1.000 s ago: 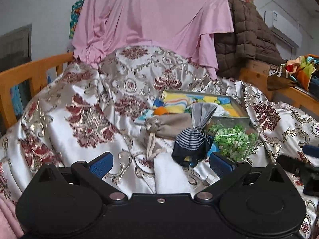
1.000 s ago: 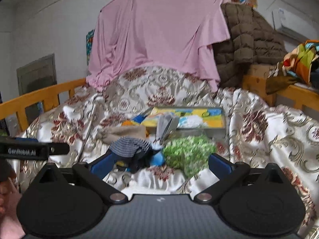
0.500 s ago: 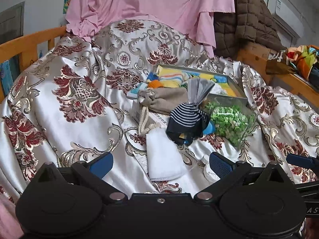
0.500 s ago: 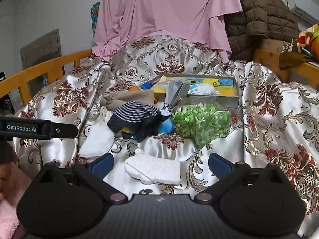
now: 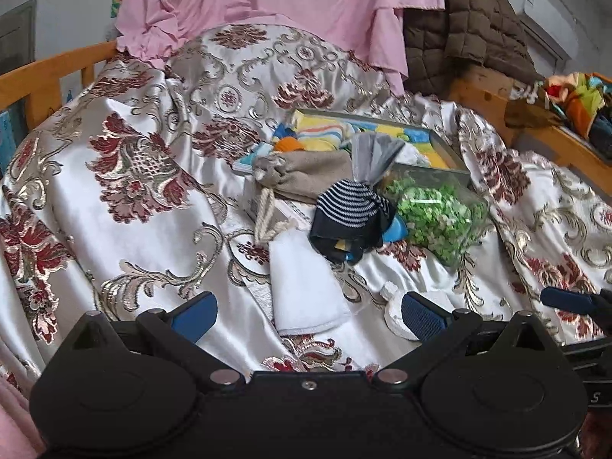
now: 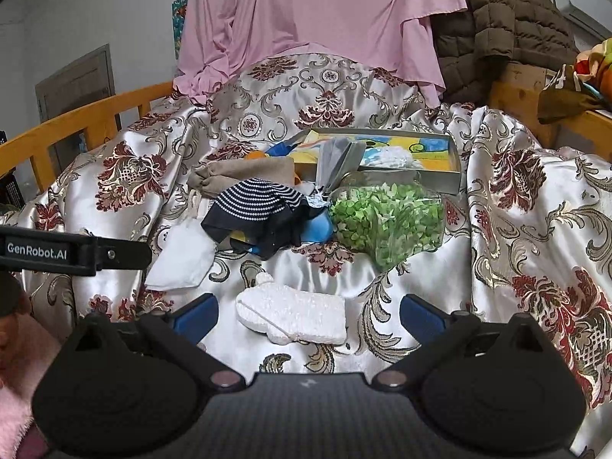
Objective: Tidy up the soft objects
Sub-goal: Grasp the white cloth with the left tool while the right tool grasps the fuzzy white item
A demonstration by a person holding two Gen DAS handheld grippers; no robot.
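Both hand-held grippers lower and nearer now, fingers apart, over bumpy white foam block (image 6: 292,315) beside folded white cloth (image 5: 304,283).

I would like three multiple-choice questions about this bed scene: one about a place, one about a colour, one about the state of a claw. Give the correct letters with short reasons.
1. Where does the white foam piece lie?
A. in the shallow box
B. on the bedspread, between the right claw's fingers
C. on the wooden rail

2. What colour are the pieces in the clear bag?
A. green
B. red
C. black

3. How is the left claw?
A. shut on the white cloth
B. shut on nothing
C. open

Answers:
1 B, it lies on the satin near the right claw.
2 A, green shows through.
3 C, its fingers stand apart.
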